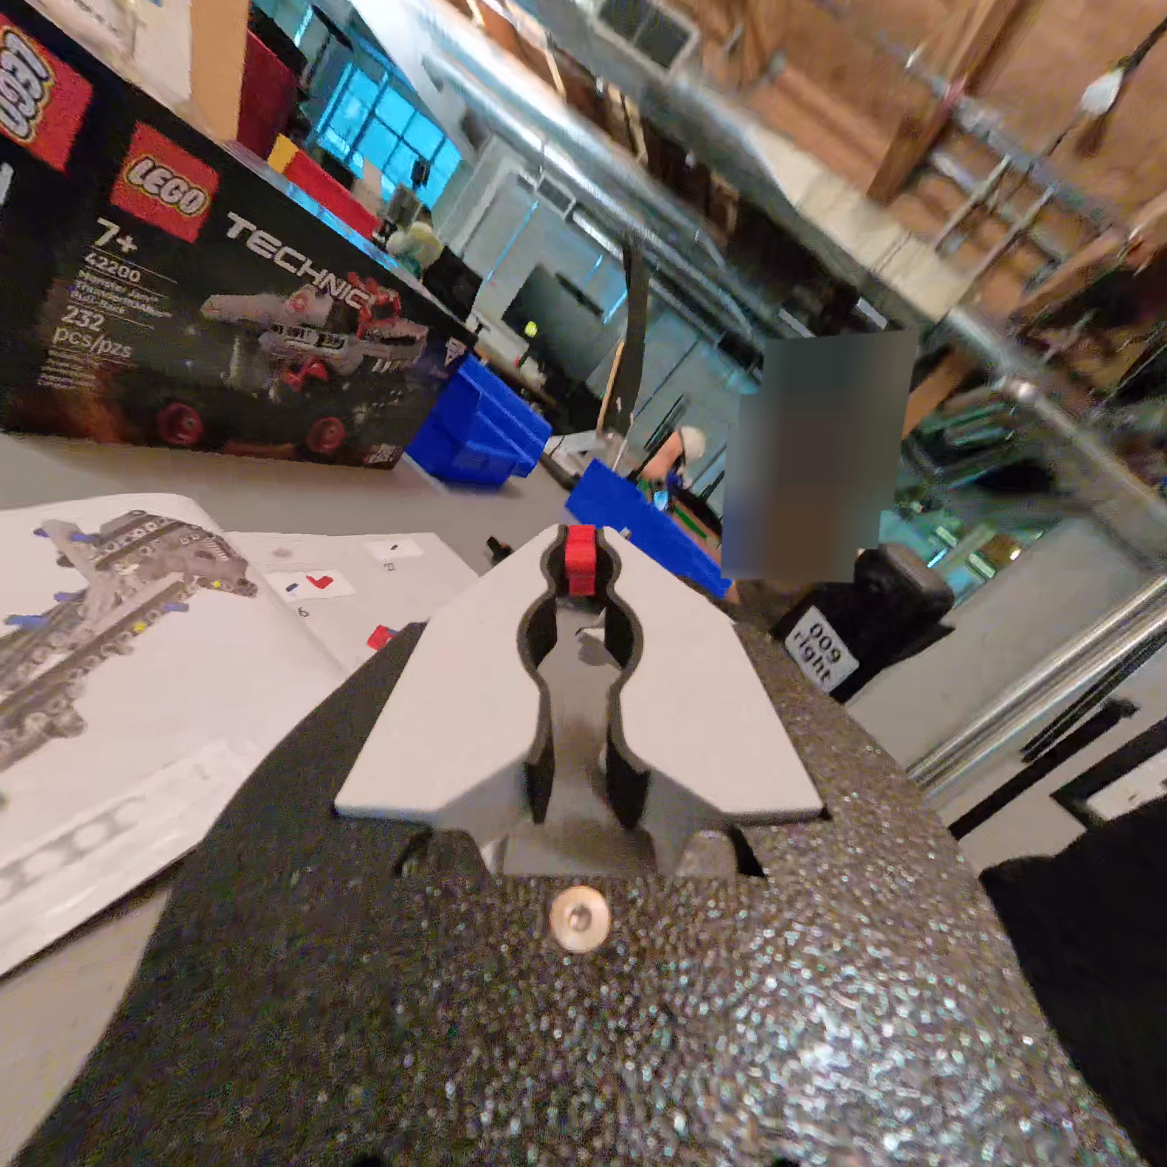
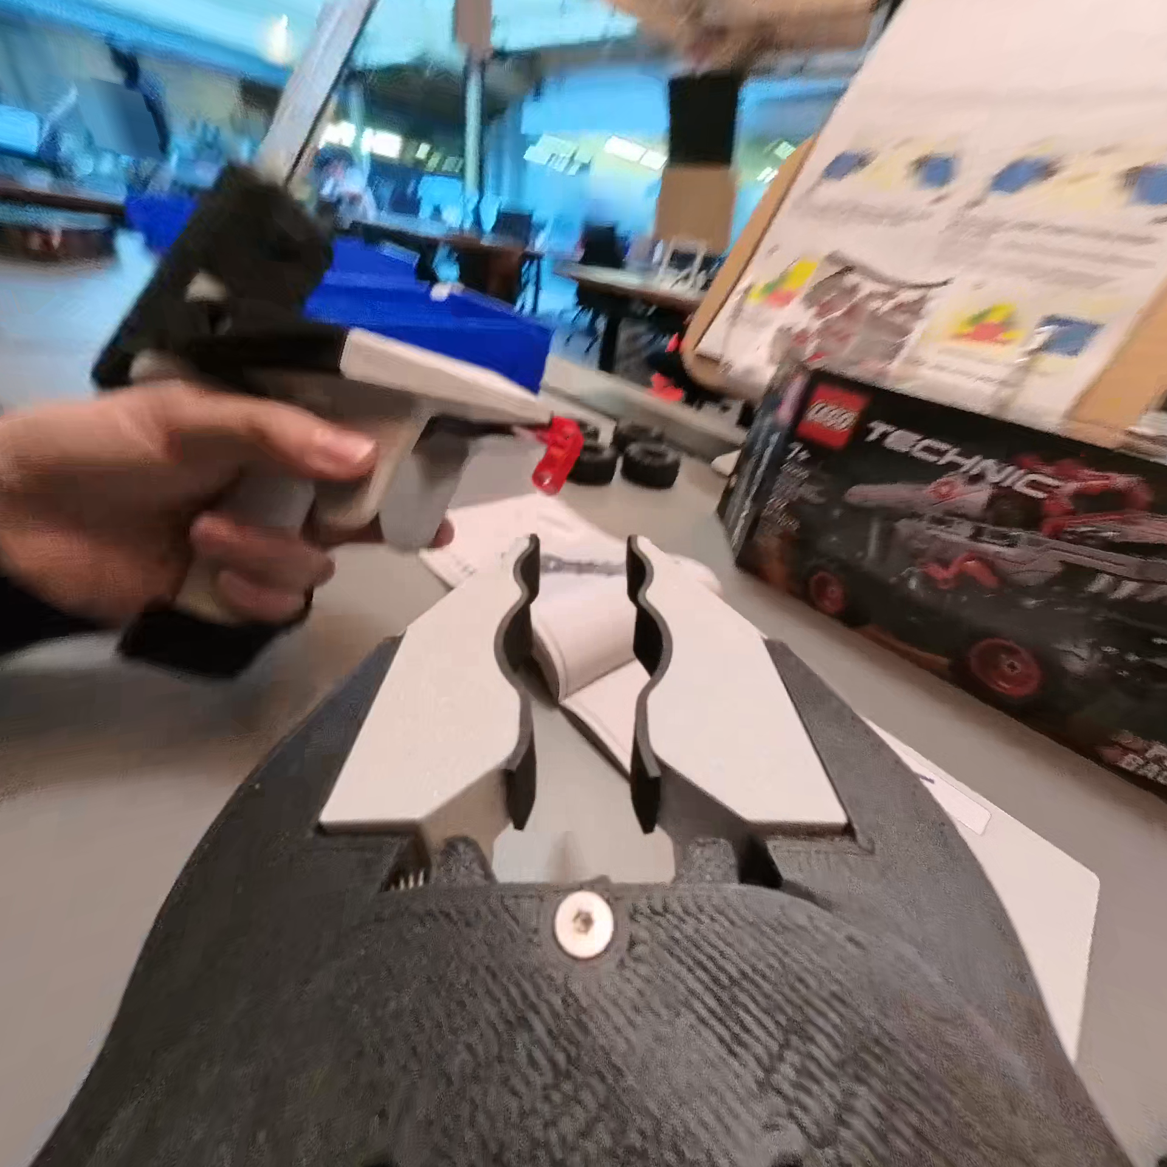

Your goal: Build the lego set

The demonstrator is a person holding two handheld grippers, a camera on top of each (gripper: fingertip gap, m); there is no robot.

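Left gripper [image 1: 580,544], jaws clamped on red piece [image 1: 580,559]; right gripper [image 2: 581,549], jaws parted, empty, above tabletop [image 2: 95,745].

Location: open workshop or lab hall.

From where I work I see exposed metal ducting [image 1: 631,208] under a wooden ceiling [image 1: 947,95], large windows [image 1: 379,126], rows of distant work tables [image 2: 631,278], blue parts bins [image 1: 480,429] and stacked boxes [image 1: 38,82] along my grey table [image 1: 252,486].
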